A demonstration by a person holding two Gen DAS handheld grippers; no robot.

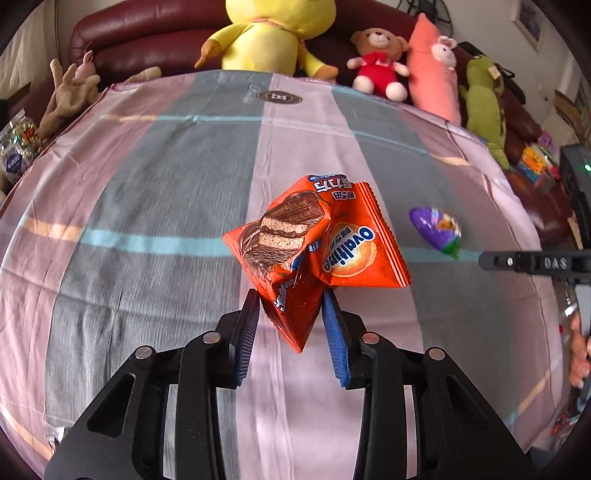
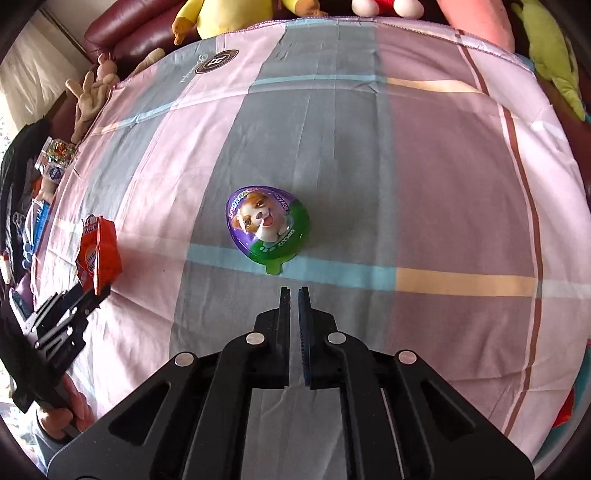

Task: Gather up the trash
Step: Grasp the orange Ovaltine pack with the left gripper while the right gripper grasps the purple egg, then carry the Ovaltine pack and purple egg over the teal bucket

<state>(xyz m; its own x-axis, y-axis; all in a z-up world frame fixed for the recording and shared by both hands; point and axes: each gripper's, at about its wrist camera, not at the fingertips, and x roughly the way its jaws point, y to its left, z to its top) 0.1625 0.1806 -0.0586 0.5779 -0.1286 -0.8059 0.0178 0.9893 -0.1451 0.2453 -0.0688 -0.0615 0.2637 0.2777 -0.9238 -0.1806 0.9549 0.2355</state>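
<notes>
A crumpled orange Ovaltine wrapper [image 1: 317, 240] sticks up from my left gripper [image 1: 291, 295], whose blue pads are shut on its lower corner. It hangs a little above the striped cloth. From the right wrist view the same wrapper [image 2: 99, 254] shows at the far left, in the left gripper [image 2: 92, 295]. A purple and green plastic egg [image 2: 267, 225] with a puppy picture lies on the cloth just ahead of my right gripper [image 2: 294, 290]. That gripper is shut with nothing between its fingers and sits short of the egg's green tab. The egg [image 1: 437, 230] also appears right of the wrapper.
A pink, grey and blue striped cloth [image 1: 147, 184] covers the table. Plush toys line the dark red sofa behind it: a yellow one [image 1: 273, 33], a bear [image 1: 380, 62], a pink one [image 1: 432, 74]. A hand [image 2: 62, 413] holds the left tool. Clutter lies off the cloth's left edge [image 2: 51, 162].
</notes>
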